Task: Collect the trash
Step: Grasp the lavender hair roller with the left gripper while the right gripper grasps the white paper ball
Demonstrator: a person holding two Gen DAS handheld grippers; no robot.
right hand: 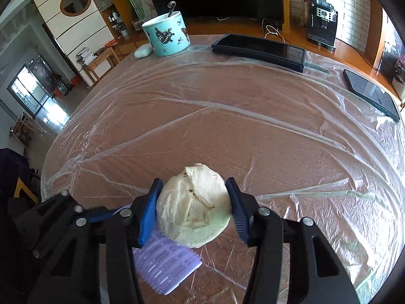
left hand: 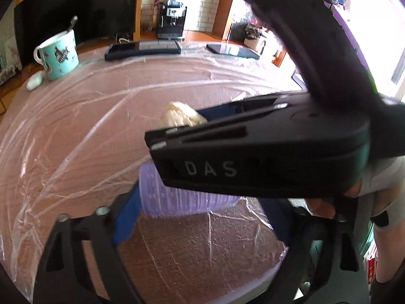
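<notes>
We find the paper wad [right hand: 195,205] lying squarely between the right tool's [right hand: 193,209] blue pads [right hand: 149,210], apparently clenched on it; the left tool [left hand: 200,204] brackets a purple roller [left hand: 182,200], grip undetermined.

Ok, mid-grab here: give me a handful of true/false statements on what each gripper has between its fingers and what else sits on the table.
1. The crumpled cream paper ball sits between the right gripper pads. True.
2. The ridged lilac plastic cup stands upright. False: it lies on its side between the left gripper fingers.
3. The turquoise patterned mug has a spoon in it. True.
4. The round table is bare wood. False: clear plastic film covers it.
5. The dark tablet lies beside the paper ball. False: it lies at the far edge.
</notes>
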